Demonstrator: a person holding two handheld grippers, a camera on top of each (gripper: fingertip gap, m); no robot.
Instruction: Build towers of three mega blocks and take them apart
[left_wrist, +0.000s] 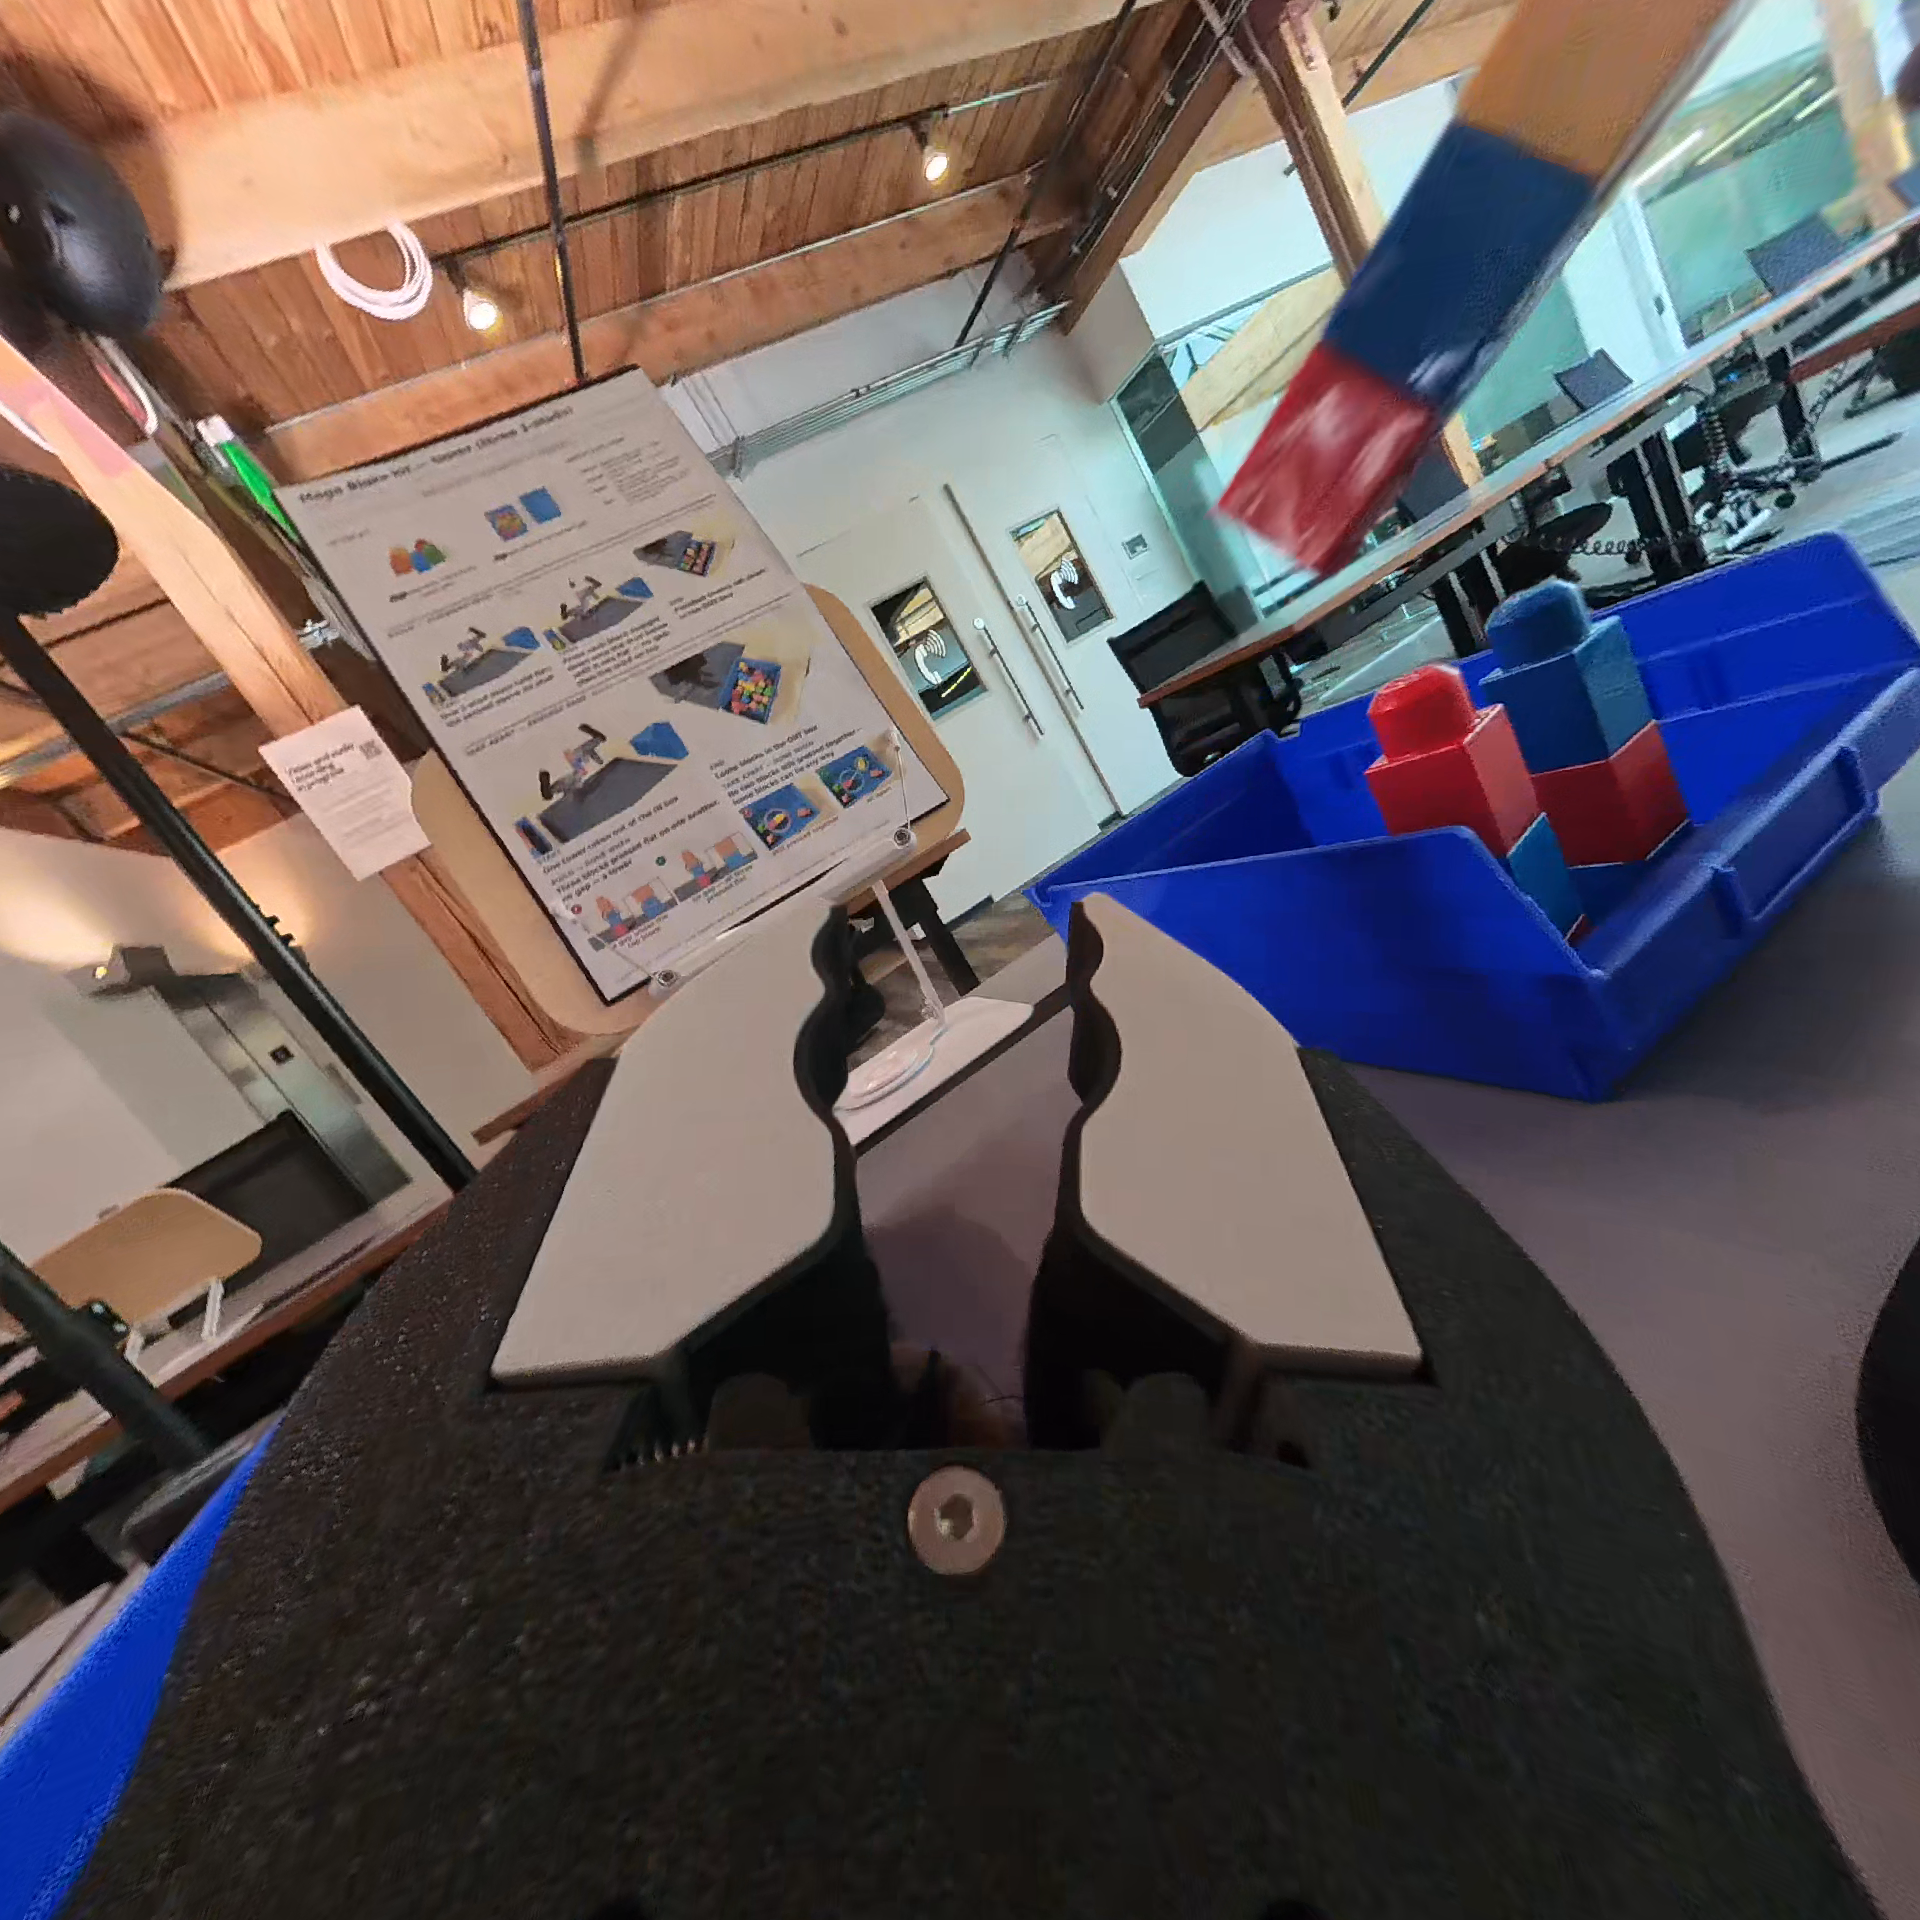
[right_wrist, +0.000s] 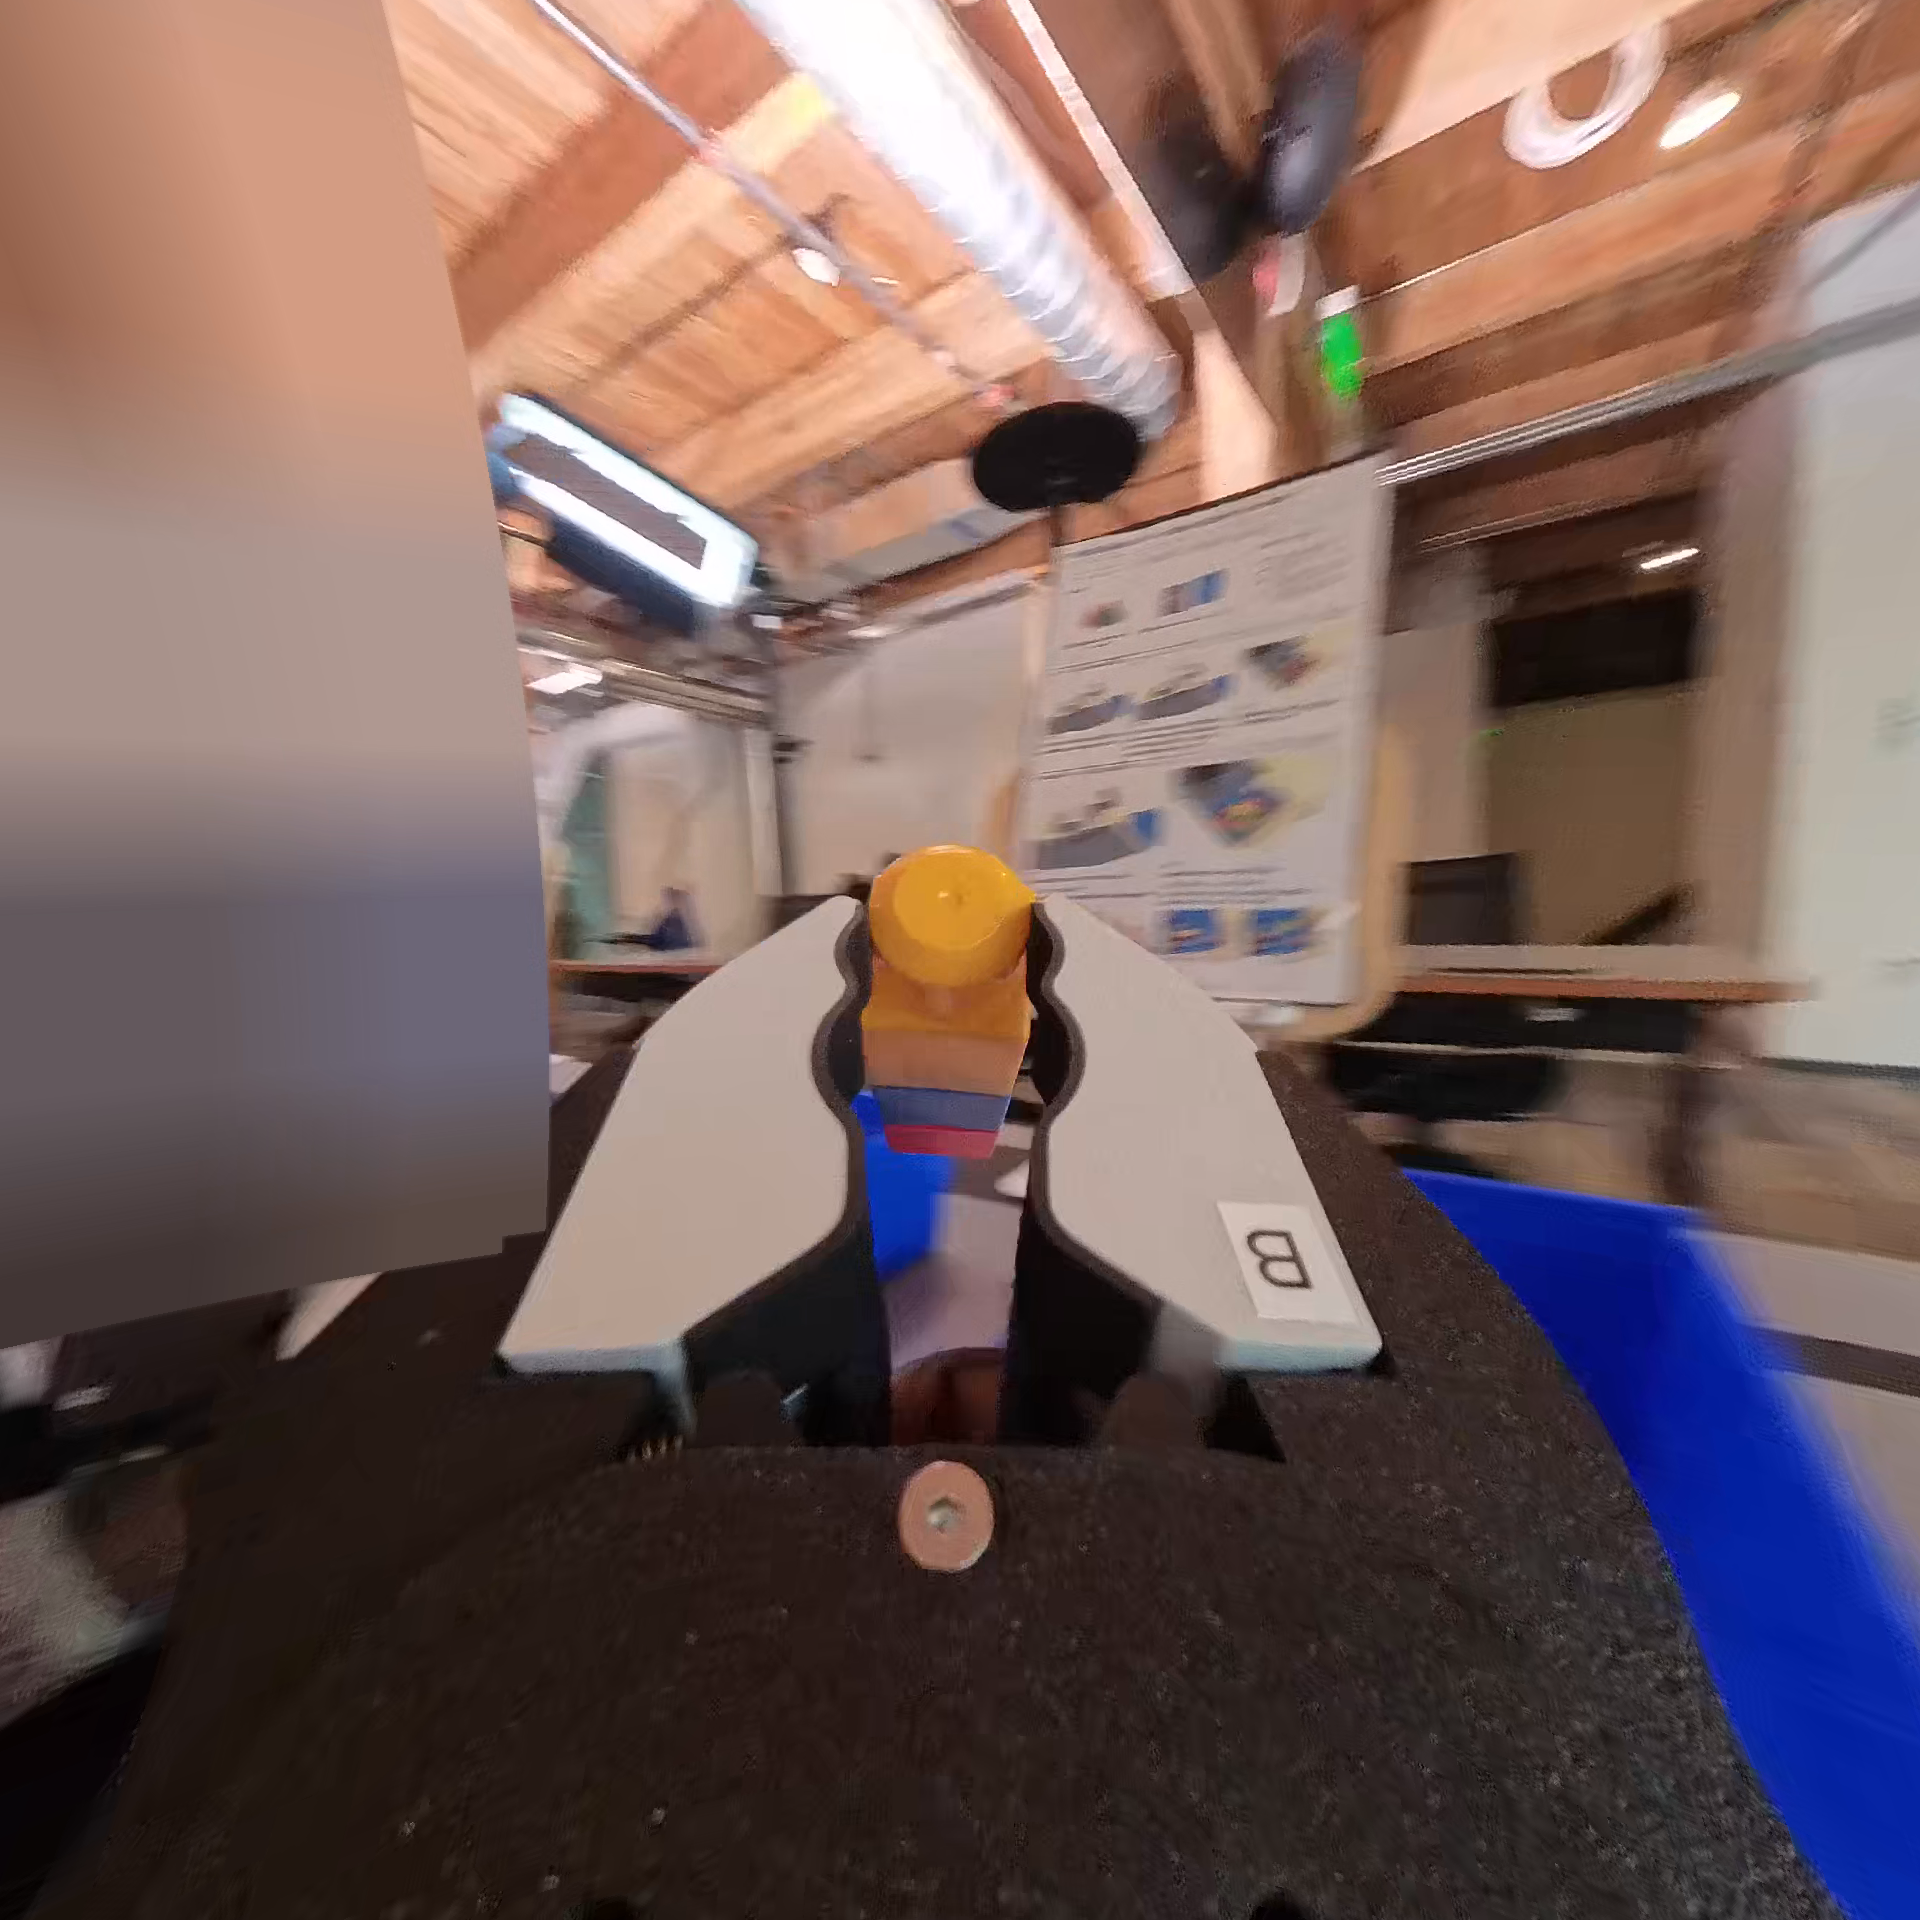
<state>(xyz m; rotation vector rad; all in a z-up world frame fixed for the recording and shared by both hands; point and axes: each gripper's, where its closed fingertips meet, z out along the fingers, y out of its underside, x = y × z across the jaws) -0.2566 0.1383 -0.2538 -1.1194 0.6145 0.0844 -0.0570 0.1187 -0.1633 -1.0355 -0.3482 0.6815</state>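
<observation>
My right gripper (right_wrist: 948, 940) is shut on a three-block tower (right_wrist: 943, 1023): orange block on top, then blue, then red at the bottom, held in the air. The same tower shows blurred at the upper right of the left wrist view (left_wrist: 1434, 322), above a blue bin (left_wrist: 1455, 997). Inside the bin stand block towers in red and blue (left_wrist: 1527, 769). My left gripper (left_wrist: 951, 935) is open and empty, low over the grey table (left_wrist: 1610, 1247), to the left of the bin.
An instruction poster (left_wrist: 613, 686) on a stand is at the table's far edge. A black pole (left_wrist: 208, 862) rises at the left. A blue bin wall (right_wrist: 1704, 1455) lies at the right of the right wrist view. Office desks and chairs stand beyond. The tips of one gripper are about 20 cm away from the tips of the other.
</observation>
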